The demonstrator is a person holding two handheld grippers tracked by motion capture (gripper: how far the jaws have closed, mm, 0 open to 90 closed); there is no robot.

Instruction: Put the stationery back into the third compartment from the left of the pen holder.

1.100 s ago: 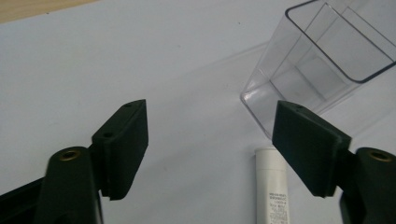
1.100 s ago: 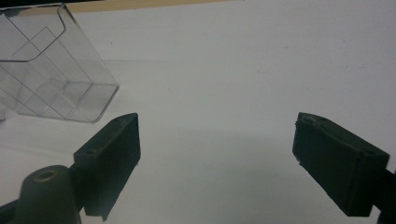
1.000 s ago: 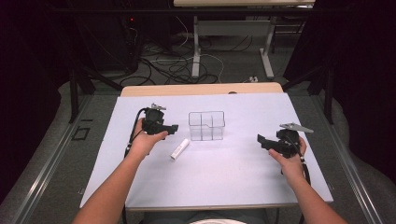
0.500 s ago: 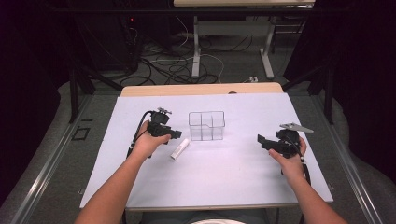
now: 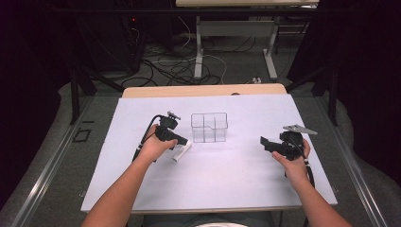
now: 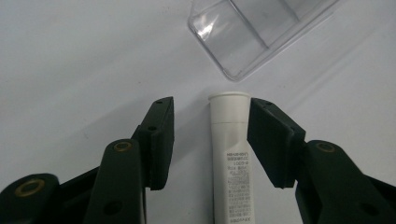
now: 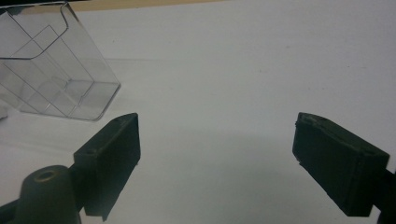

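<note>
A white tube [image 6: 232, 154] with small print lies flat on the white table cover; in the high view the tube [image 5: 182, 151] lies left of centre. My left gripper [image 6: 210, 140] is open and straddles it, the tube lying close against the right-hand jaw with a gap to the other. The same left gripper [image 5: 178, 140] sits over the tube's near end in the high view. A clear plastic box [image 5: 209, 127] with inner dividers stands just beyond the tube. My right gripper [image 5: 265, 143] rests far to the right, open, with nothing between its jaws [image 7: 215, 158].
The clear box [image 6: 252, 32] stands close past the tube's cap; in the right gripper view the box [image 7: 51, 79] sits at upper left. The white table cover [image 5: 236, 184] spreads between both hands. A wooden table edge [image 5: 203, 90] runs behind; cables lie on the floor beyond.
My left gripper has moved right and forward across the table, coming down over the white tube. The right gripper has stayed in place.
</note>
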